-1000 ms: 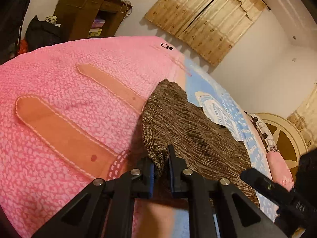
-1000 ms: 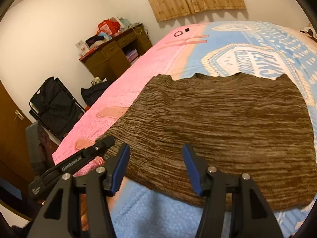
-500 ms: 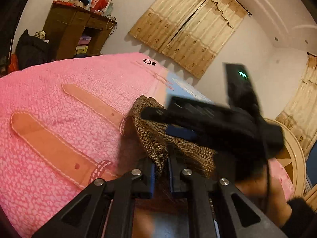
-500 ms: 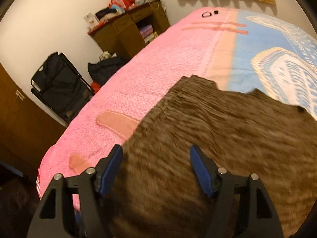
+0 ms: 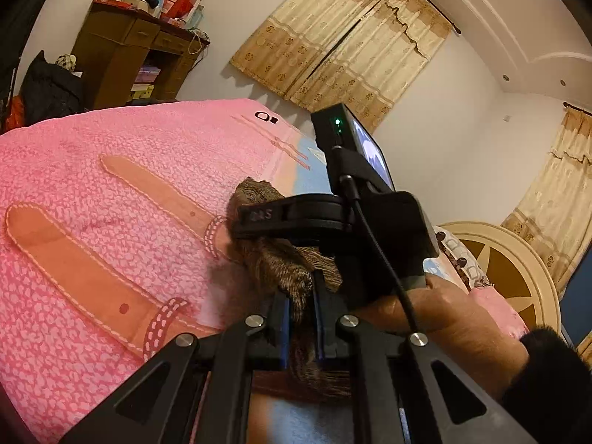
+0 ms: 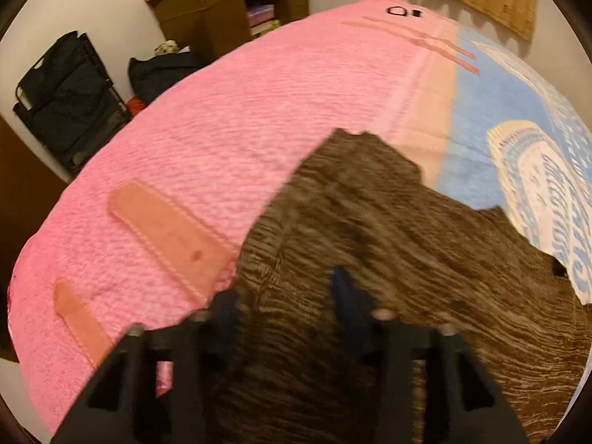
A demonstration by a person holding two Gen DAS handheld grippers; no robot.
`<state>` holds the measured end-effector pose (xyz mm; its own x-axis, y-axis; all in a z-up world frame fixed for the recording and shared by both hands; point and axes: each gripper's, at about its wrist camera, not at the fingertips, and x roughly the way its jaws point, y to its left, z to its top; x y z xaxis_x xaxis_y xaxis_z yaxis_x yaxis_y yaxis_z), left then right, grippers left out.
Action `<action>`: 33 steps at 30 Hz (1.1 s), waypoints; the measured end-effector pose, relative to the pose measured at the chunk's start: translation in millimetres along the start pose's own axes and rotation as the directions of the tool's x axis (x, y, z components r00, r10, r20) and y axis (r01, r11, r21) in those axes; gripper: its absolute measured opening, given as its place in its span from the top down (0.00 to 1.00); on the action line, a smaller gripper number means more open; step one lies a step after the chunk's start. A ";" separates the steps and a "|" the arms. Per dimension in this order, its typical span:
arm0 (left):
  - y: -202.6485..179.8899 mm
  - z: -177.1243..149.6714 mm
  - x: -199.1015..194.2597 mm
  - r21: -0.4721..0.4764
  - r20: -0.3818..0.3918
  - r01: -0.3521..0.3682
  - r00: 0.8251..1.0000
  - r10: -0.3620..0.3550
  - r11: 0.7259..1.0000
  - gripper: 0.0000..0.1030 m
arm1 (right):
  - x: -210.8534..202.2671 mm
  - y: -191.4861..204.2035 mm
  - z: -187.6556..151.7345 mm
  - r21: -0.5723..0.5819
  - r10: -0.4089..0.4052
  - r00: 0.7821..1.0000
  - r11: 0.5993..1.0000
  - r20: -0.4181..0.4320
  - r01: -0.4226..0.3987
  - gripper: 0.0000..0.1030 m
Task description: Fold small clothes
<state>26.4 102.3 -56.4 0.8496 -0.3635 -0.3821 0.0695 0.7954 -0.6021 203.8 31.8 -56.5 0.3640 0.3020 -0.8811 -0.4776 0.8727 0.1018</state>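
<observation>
Brown knit garment lies on the bed, w/ one edge bunched up and pinched in our left gripper, jaws nearly closed on it. Right gripper hangs just above the cloth, jaws wide, holding nothing. Risks: thin pinch could slip out; right gripper sits just ahead of left, so they may collide. Count: 1 garment, 2 grippers.

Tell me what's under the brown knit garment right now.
The brown knit garment lies on the pink and blue fleece bed blanket, straddling where the two colours meet. One edge is pinched in the left claw. Anything else beneath is hidden by the fabric.
</observation>
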 end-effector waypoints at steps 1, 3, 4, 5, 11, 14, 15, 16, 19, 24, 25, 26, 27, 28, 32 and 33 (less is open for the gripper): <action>-1.9 1.3 0.3 0.004 -0.002 0.006 1.000 -0.006 1.000 0.91 | -2.1 -7.6 -0.8 0.028 0.026 1.000 0.999 0.004 -0.026 0.79; -8.2 4.4 0.1 0.015 -0.004 0.019 1.000 -0.019 1.000 0.91 | -8.7 -29.9 -1.8 0.136 0.135 0.990 0.981 0.026 -0.138 0.84; -12.5 5.5 0.6 0.029 -0.008 0.023 1.000 -0.023 0.999 0.91 | -10.5 -38.6 -3.8 0.175 0.177 0.983 0.968 0.041 -0.182 0.85; -18.2 7.0 2.1 0.047 -0.016 0.027 1.000 -0.026 0.999 0.91 | -13.6 -49.5 -6.8 0.214 0.227 0.972 0.948 0.066 -0.236 0.85; -48.2 6.1 10.4 0.108 -0.049 0.079 0.996 -0.074 0.991 0.91 | -58.9 -121.5 -35.1 0.358 0.402 0.872 0.799 0.279 -0.483 0.86; -82.7 4.7 21.2 0.178 -0.074 0.138 0.989 -0.127 0.974 0.91 | -90.9 -164.5 -57.7 0.379 0.391 0.854 0.774 0.344 -0.507 0.86; -91.5 4.7 25.6 0.196 -0.083 0.159 0.986 -0.145 0.968 0.91 | -97.2 -175.3 -63.7 0.384 0.387 0.850 0.769 0.357 -0.511 0.86; -106.0 1.5 32.2 0.219 -0.098 0.187 0.981 -0.169 0.958 0.91 | -106.6 -191.1 -72.7 0.393 0.378 0.847 0.763 0.375 -0.514 0.86; -147.0 -12.6 55.9 0.272 -0.155 0.257 0.963 -0.222 0.927 0.91 | -127.8 -236.3 -96.8 0.409 0.325 0.851 0.768 0.413 -0.492 0.86; -204.3 -52.6 95.0 0.327 -0.268 0.349 0.926 -0.267 0.878 0.91 | -137.8 -288.2 -154.4 0.463 0.264 0.867 0.760 0.422 -0.457 0.86; -209.7 -59.6 100.9 0.331 -0.289 0.357 0.919 -0.267 0.873 0.91 | -131.4 -292.1 -157.3 0.470 0.257 0.873 0.761 0.414 -0.447 0.86; -214.6 -69.0 106.8 0.336 -0.311 0.367 0.913 -0.265 0.868 0.91 | -129.2 -300.3 -164.2 0.477 0.254 0.877 0.759 0.408 -0.442 0.87; -217.7 -78.7 111.5 0.338 -0.335 0.375 0.905 -0.262 0.864 0.91 | -124.5 -306.7 -173.3 0.487 0.244 0.884 0.760 0.400 -0.430 0.87; -218.3 -85.6 112.4 0.337 -0.350 0.381 0.900 -0.261 0.861 0.91 | -123.8 -312.1 -177.6 0.490 0.237 0.887 0.762 0.396 -0.423 0.88; -220.1 -108.2 116.4 0.360 -0.408 0.380 0.885 -0.223 0.852 0.91 | -113.5 -327.7 -197.4 0.495 0.223 0.898 0.771 0.379 -0.400 0.90; -217.9 -109.2 116.5 0.361 -0.418 0.378 0.883 -0.214 0.853 0.91 | -111.7 -329.9 -200.9 0.499 0.231 0.889 0.758 0.394 -0.419 0.90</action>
<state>53.2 -166.3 -46.2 0.5164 -0.6938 -0.5019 0.5687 0.7161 -0.4047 160.0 -366.9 -84.5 0.5287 0.6218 -0.5779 -0.1154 0.7271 0.6768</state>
